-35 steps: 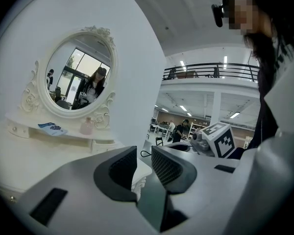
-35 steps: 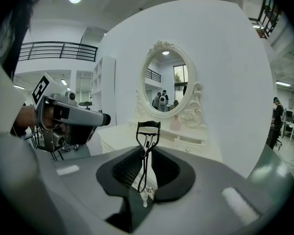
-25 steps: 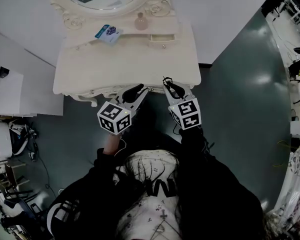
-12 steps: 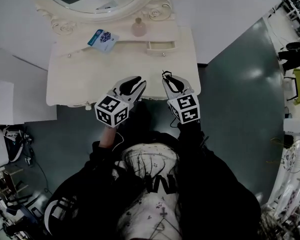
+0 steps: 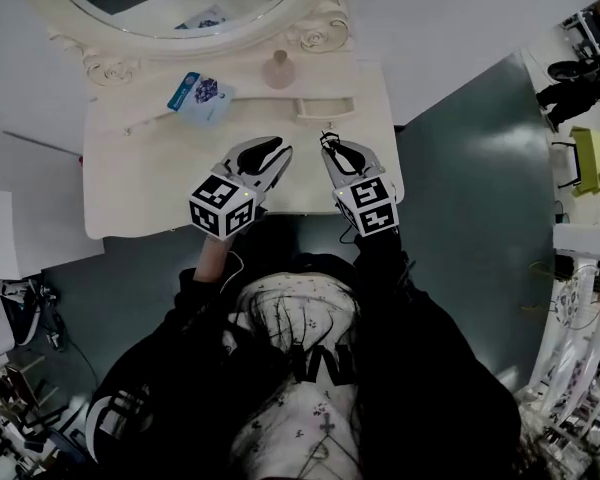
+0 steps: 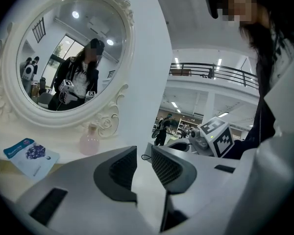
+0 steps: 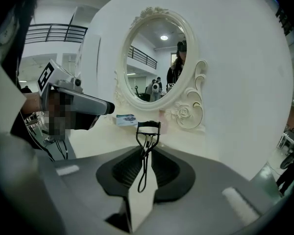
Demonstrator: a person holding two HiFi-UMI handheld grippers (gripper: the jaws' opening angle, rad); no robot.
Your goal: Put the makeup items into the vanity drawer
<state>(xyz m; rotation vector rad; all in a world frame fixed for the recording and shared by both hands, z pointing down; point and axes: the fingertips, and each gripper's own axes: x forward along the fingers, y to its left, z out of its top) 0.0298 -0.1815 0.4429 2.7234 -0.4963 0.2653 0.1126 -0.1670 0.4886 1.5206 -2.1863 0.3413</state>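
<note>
Cream vanity (image 5: pixel 140 193) with carved trim against a white wall, its tabletop bare in the front part, oval mirror (image 5: pixel 170 3) in an ornate frame standing at the back; the person in a dark top stands at the front edge, both arms reaching forward over the tabletop. Left gripper (image 5: pixel 267 151) hovers above the front middle of the tabletop, jaws a narrow gap apart with nothing between them, confirmed in the left gripper view (image 6: pixel 143 153). Right gripper (image 5: pixel 340 151) just beside it toward the right front corner, also above the tabletop, jaws closed onto the handles of a black eyelash curler (image 7: pixel 148 127), which sticks out upright past the tips with its curved head toward the mirror; in the head view the curler shows as a thin black shape at the jaw tips (image 5: pixel 328 144). Small drawer (image 5: pixel 325 109) sits in the raised back shelf on the right, can't tell how far it is pulled out. Blue packet (image 5: pixel 200 96) lies flat on the back left of the shelf, well apart from both grippers. Pink bottle (image 5: pixel 278 70) stands upright just beside the mirror frame base, between packet and drawer
</note>
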